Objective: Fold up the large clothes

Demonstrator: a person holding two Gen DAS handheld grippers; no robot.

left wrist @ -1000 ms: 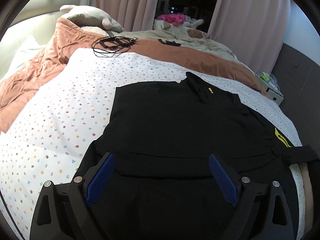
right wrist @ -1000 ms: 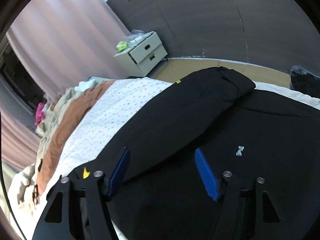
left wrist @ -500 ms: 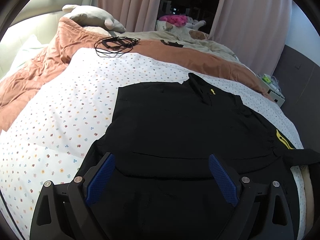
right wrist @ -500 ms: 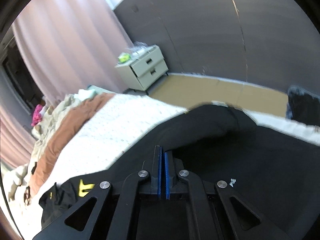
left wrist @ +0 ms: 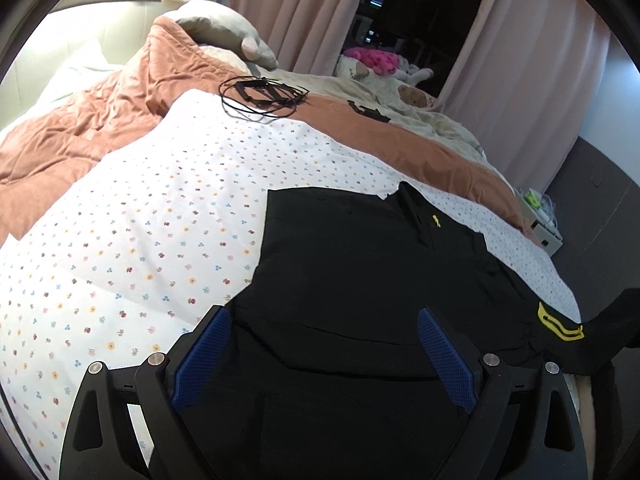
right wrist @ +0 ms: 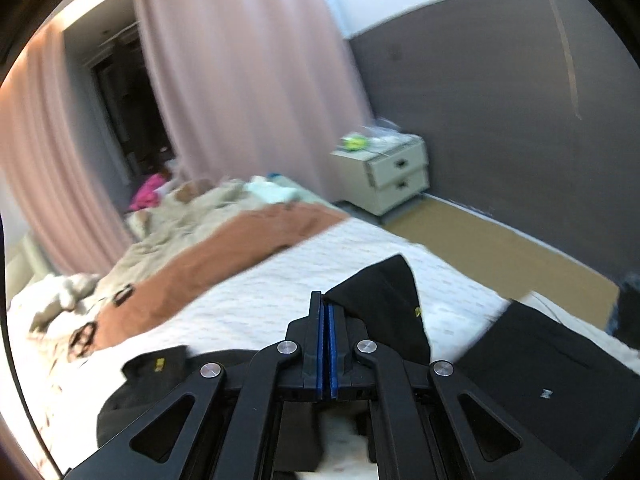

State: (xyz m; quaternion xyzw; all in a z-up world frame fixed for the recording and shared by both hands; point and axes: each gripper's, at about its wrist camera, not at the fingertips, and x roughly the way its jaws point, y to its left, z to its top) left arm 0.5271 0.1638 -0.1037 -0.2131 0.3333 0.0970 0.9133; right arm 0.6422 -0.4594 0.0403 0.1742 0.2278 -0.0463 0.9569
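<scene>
The right gripper (right wrist: 325, 312) was tilted gently downward above the bed, its blue ribbed pads pressed together on a fold of the black garment (left wrist: 380, 280), so that a peak of the soft dark cloth stood up just past the fingertips, lifted clear of the sheet. The left gripper (left wrist: 324, 340) pointed more steeply down over the near part of the same garment, its jaws spread wide with nothing between them; its blue textured pads (left wrist: 202, 354) hung above the cloth without touching it. The garment lay spread flat on the white flower-dotted sheet (left wrist: 140, 240), matte and smooth, with a collar at the far edge, and a yellow emblem (left wrist: 558, 324) on the sleeve at the right. Beyond it a rumpled rust-coloured quilt (left wrist: 100, 120) crossed the bed, with a loop of thin black cable (left wrist: 260, 96) lying on its edge. A pale two-drawer nightstand (right wrist: 392, 176) stood against the grey wall beside pink curtains (right wrist: 248, 80).
</scene>
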